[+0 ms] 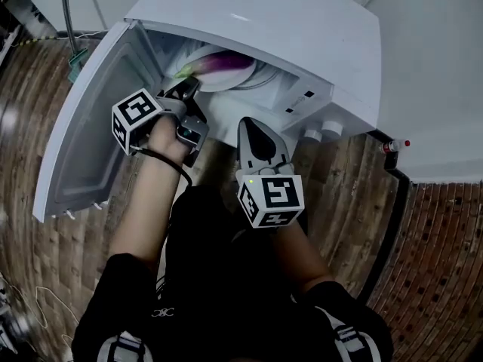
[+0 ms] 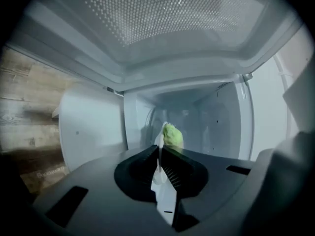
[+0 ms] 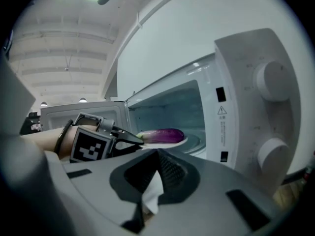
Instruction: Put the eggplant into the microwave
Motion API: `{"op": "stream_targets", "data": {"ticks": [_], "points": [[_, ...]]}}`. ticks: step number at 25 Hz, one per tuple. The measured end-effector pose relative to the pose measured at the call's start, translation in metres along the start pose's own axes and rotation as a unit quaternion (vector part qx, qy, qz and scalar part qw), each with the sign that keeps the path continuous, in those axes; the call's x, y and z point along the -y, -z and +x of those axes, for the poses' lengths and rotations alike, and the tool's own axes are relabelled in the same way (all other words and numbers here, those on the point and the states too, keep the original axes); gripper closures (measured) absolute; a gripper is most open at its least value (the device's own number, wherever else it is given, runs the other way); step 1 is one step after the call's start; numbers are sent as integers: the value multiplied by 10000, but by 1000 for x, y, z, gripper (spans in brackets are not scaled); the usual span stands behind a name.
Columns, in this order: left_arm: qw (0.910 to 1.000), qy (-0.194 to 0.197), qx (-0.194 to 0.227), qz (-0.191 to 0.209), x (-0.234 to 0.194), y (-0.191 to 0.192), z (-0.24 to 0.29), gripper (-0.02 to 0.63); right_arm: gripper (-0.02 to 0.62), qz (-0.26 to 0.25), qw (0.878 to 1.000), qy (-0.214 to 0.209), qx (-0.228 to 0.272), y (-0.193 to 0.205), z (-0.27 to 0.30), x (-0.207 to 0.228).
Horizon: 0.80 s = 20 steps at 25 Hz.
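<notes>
A purple eggplant (image 1: 220, 62) with a green stem lies on a white plate (image 1: 230, 80) inside the open white microwave (image 1: 287, 29). My left gripper (image 1: 186, 90) reaches into the opening and is shut on the plate's near rim. In the left gripper view the rim (image 2: 158, 173) sits between the jaws of the left gripper (image 2: 160, 149), with the green stem (image 2: 172, 134) just beyond. The right gripper view shows the eggplant (image 3: 162, 134) on its plate (image 3: 170, 142). My right gripper (image 1: 253, 124) hangs shut and empty in front of the microwave, below the opening.
The microwave door (image 1: 98, 127) swings open to the left. Two knobs (image 3: 270, 80) sit on the control panel at the right. A black cable (image 1: 392, 217) runs down over the wooden floor (image 1: 45, 89) at the right. White walls stand behind.
</notes>
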<state>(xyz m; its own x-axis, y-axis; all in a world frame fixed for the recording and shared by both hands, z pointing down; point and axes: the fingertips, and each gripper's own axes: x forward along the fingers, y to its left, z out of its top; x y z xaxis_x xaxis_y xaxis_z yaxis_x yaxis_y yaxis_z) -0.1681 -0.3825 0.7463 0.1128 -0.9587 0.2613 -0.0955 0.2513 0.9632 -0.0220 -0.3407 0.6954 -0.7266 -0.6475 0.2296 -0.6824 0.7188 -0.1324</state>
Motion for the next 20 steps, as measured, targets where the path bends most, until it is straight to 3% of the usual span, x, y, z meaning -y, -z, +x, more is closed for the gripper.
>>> {"op": "stream_targets", "data": {"ticks": [10,15,20], "points": [[9992,-185,-48,338,9,2,31,583,586,41,9990,447,19,6,-11,25],[9959,-451,-87,782,14,1,45,584,586,97,9987,498,36,5,-18,27],[9863,-696,-19,1493,22,-4,57,584,586,145,9988,467,13,5,-21,26]]}}
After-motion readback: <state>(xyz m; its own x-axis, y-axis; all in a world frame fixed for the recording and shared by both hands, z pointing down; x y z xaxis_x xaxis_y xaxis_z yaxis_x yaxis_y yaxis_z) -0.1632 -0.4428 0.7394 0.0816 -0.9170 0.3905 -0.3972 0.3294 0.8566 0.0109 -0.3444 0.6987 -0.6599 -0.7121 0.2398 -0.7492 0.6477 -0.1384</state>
